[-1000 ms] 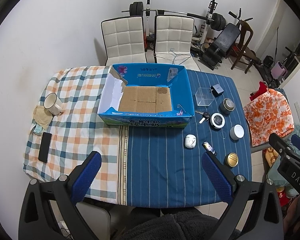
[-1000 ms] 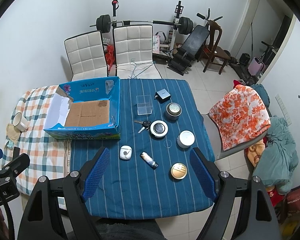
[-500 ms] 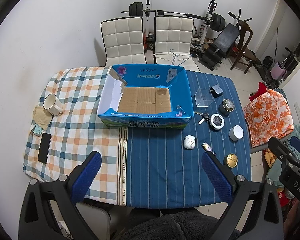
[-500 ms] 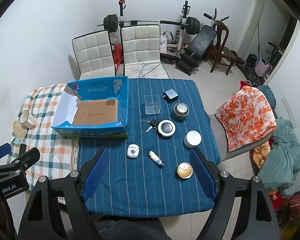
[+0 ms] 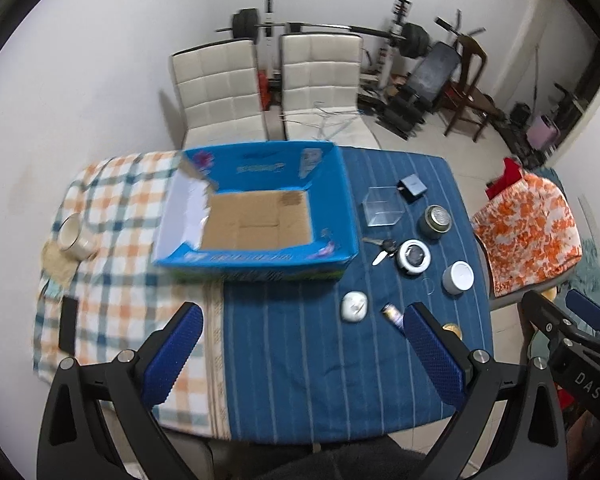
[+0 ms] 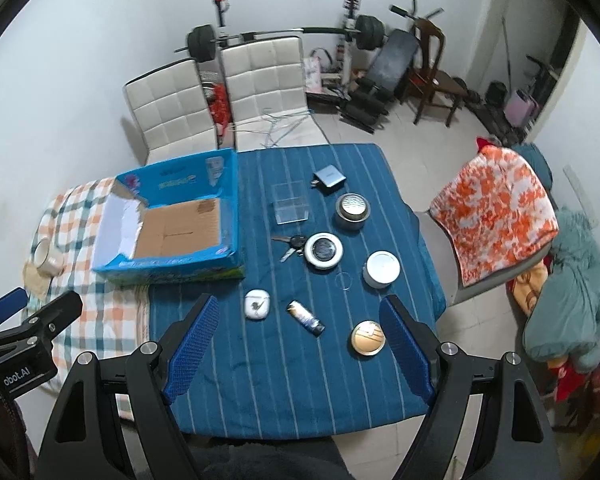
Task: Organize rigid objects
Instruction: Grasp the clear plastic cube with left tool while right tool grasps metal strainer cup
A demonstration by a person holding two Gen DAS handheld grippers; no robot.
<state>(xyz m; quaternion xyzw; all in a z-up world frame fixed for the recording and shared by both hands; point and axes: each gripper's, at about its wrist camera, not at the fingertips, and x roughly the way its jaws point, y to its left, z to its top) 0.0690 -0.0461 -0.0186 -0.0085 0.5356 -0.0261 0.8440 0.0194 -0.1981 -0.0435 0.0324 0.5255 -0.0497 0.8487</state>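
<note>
An open blue cardboard box (image 5: pixel 256 216) (image 6: pixel 172 220) stands on the table; nothing shows inside it. To its right on the blue striped cloth lie a white earbud case (image 6: pixel 256 305), a small lighter-like tube (image 6: pixel 306 317), a gold tin (image 6: pixel 367 338), a white jar (image 6: pixel 382 269), a white ring with a dark centre (image 6: pixel 323 251), keys (image 6: pixel 290 245), a metal tin (image 6: pixel 352 211), a clear plastic box (image 6: pixel 290 208) and a grey adapter (image 6: pixel 329 178). My left gripper (image 5: pixel 300 354) and right gripper (image 6: pixel 298 346) are both open and empty, held high above the table's near edge.
A mug (image 5: pixel 74 234) and a black phone (image 5: pixel 68 324) lie on the checked cloth at the left. Two white chairs (image 5: pixel 268 84) stand behind the table. An orange floral covered chair (image 6: pixel 496 212) is at the right, gym gear beyond.
Both grippers have moved closer to the table and shifted a little to the right; the objects appear larger. Nothing on the table has moved. Jaws stay open.
</note>
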